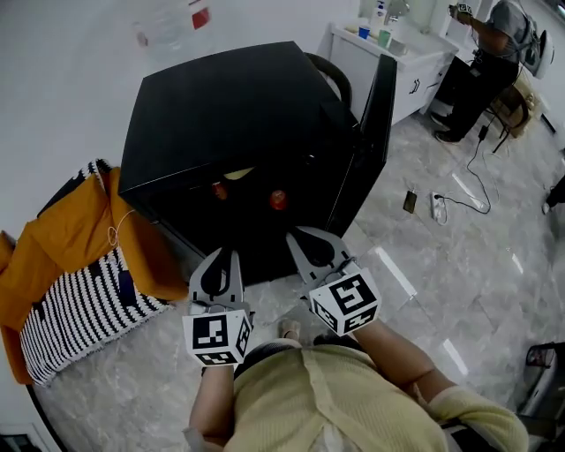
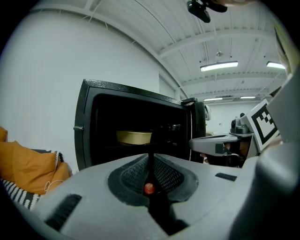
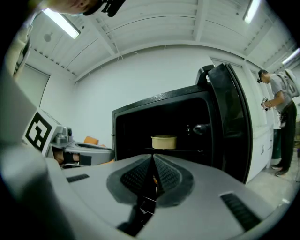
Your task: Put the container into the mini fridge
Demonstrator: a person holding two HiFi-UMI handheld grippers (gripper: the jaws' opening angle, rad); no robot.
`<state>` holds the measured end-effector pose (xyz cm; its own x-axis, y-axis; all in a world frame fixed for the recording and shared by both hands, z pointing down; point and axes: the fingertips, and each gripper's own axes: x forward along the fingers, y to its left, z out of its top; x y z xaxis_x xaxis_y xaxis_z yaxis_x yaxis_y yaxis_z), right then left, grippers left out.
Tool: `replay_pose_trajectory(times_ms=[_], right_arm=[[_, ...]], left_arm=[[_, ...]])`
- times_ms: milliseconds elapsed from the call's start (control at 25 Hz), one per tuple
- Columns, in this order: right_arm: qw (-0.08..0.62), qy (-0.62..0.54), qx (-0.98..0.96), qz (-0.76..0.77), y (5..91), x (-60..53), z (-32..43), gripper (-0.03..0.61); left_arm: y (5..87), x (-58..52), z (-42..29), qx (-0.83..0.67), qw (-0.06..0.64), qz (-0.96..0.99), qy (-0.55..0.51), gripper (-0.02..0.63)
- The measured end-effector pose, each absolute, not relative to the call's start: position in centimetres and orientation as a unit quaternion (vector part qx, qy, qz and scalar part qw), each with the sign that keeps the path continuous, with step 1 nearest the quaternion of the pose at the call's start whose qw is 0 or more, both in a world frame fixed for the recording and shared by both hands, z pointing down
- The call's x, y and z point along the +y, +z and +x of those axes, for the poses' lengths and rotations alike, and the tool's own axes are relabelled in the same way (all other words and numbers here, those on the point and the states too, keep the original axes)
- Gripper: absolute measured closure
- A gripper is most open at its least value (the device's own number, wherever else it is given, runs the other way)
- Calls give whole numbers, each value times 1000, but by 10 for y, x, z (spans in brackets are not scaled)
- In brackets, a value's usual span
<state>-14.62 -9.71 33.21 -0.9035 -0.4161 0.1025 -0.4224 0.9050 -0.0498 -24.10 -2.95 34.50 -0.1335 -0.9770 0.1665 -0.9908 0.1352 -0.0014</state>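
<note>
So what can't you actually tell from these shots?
- What the container holds: both gripper views see it side-on, so its own wall hides the inside.
- The red round items low in the mini fridge: in the head view they are too small and dark to name.
- The fridge's back wall: lost in darkness in every view.
- The wall label: in the head view its print is too small to read.

Test room dressed as a home, glossy tiled floor (image 1: 459, 291), white cabinet (image 1: 393, 71) with bottles (image 1: 380, 18) at 1 o'clock, power strip (image 1: 439, 207) and cable (image 1: 477, 159) loose at 3 o'clock, strip lights (image 2: 219, 66) overhead
</note>
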Motion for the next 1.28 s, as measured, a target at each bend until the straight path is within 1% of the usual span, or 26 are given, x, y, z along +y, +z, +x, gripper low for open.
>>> replay_pose_trajectory(times_ms=[280, 960, 1280], right_arm=[[58, 36, -976, 207, 337, -89, -148, 548], [78, 50, -973, 209, 350, -88, -153, 549], [84, 50, -975, 201, 354, -86, -160, 549]], left_arm=[[354, -17, -248, -757, 86, 646, 45, 563], [365, -13, -249, -754, 97, 647, 62, 563], [364, -15, -251, -751, 92, 649, 75, 563]])
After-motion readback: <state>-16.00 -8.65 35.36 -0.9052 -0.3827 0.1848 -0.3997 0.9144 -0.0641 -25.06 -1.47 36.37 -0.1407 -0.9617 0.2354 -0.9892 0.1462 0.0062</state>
